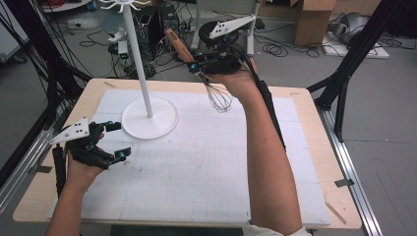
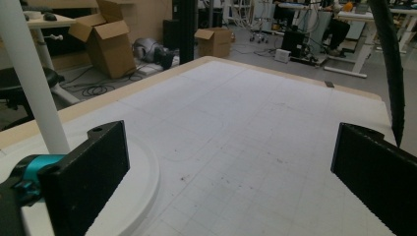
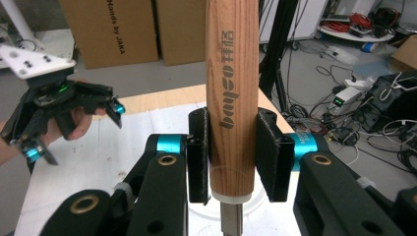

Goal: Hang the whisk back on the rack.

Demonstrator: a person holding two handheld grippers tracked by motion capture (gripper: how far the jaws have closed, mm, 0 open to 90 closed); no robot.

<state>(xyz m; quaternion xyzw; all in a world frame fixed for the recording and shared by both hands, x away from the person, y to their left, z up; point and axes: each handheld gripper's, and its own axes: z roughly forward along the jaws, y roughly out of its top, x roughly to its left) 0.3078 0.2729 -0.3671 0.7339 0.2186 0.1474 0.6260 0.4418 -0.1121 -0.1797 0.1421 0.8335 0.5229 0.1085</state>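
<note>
Right gripper (image 1: 199, 66): held high over the far edge of the desk in the high view; its black jaws pinch the wooden handle of a wire whisk with a brown wooden handle (image 1: 177, 45).
Whisk in the high view: the handle slants up and away to the left from the jaws, and the wire balloon (image 1: 219, 97) hangs below them, tilted toward the person, off the white gridded mat (image 1: 196, 167).
Whisk in the right gripper view: the handle (image 3: 231, 93) stands upright between the two jaw pads, both pressed against the wood; dark printed lettering runs along the grain, and a pale collar and metal stem show just under the pads. The wire end is out of frame here.
Left gripper (image 1: 117, 140): low over the near left part of the desk, jaws spread with nothing between them.
Left gripper view: the two jaws stand far apart with bare mat (image 2: 246, 147) between them; the white round base (image 2: 142, 182) and white pole (image 2: 34, 93) of the stand rise just beside one jaw.
White hanging stand (image 1: 149, 118): on the mat beyond the left jaws; the high view shows its hooked top near the raised handle, the two apart.
Left gripper from the right gripper view (image 3: 78, 132): seen farther off, jaws apart, a hand behind it.
</note>
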